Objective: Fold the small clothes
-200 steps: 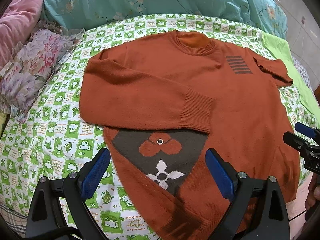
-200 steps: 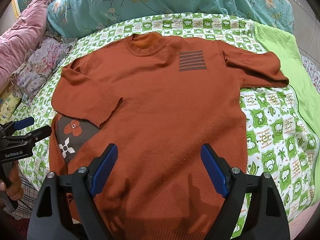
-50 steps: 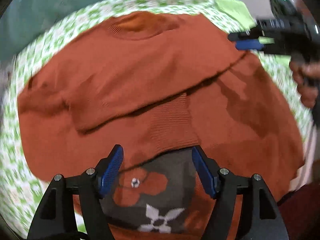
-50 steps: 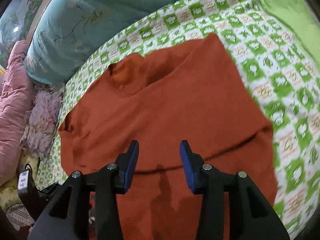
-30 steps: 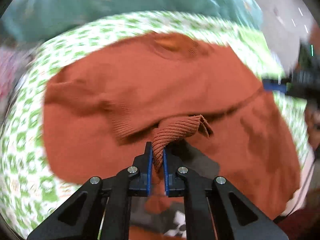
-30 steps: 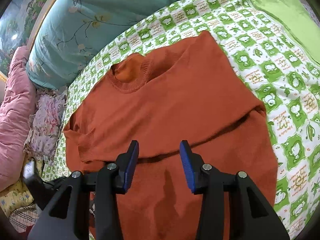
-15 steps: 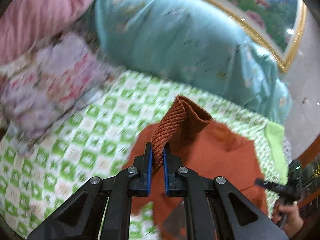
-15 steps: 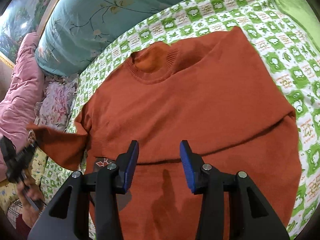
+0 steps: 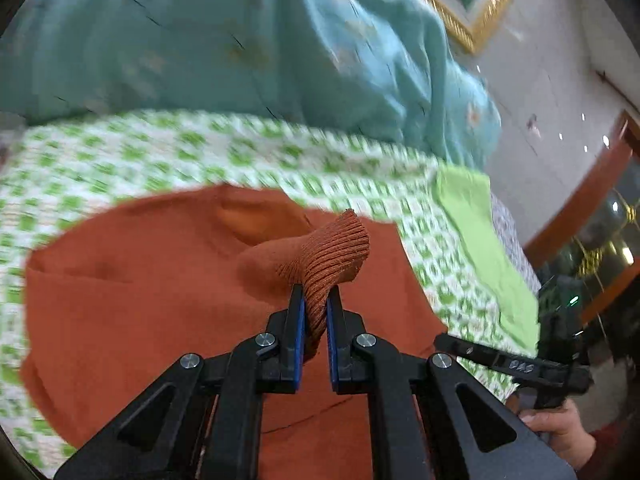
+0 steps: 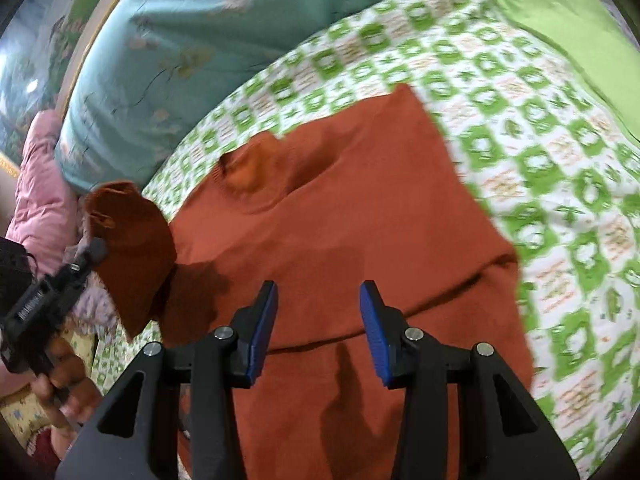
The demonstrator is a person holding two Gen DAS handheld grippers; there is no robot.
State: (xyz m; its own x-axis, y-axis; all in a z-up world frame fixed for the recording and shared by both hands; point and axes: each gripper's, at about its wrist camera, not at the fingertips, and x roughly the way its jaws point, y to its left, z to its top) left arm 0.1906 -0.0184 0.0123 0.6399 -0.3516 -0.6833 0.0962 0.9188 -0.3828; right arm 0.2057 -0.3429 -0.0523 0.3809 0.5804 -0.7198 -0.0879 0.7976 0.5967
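Note:
An orange knit sweater [image 9: 140,280] lies on the bed with its right side folded in. My left gripper [image 9: 316,294] is shut on the ribbed cuff [image 9: 336,252] of its left sleeve and holds it up over the body. From the right wrist view, that sleeve [image 10: 132,248] hangs lifted at the left from the left gripper [image 10: 94,250], gripped by a hand [image 10: 64,364]. My right gripper [image 10: 318,312] hovers open above the sweater's body [image 10: 360,220] with nothing between its fingers. Its tip [image 9: 440,342] shows at the right in the left wrist view.
The sweater rests on a green-and-white checked sheet [image 10: 540,140]. A teal quilt [image 9: 200,40] is piled at the head of the bed, below a gilt picture frame [image 9: 460,12]. A lime cloth [image 9: 480,232] lies along the right edge, and a pink quilt [image 10: 44,184] at the left.
The left gripper closed on the cuff, pulled the sleeve out to the left, then lifted it and swung back toward the sweater's body. The right gripper stayed open and shifted slightly.

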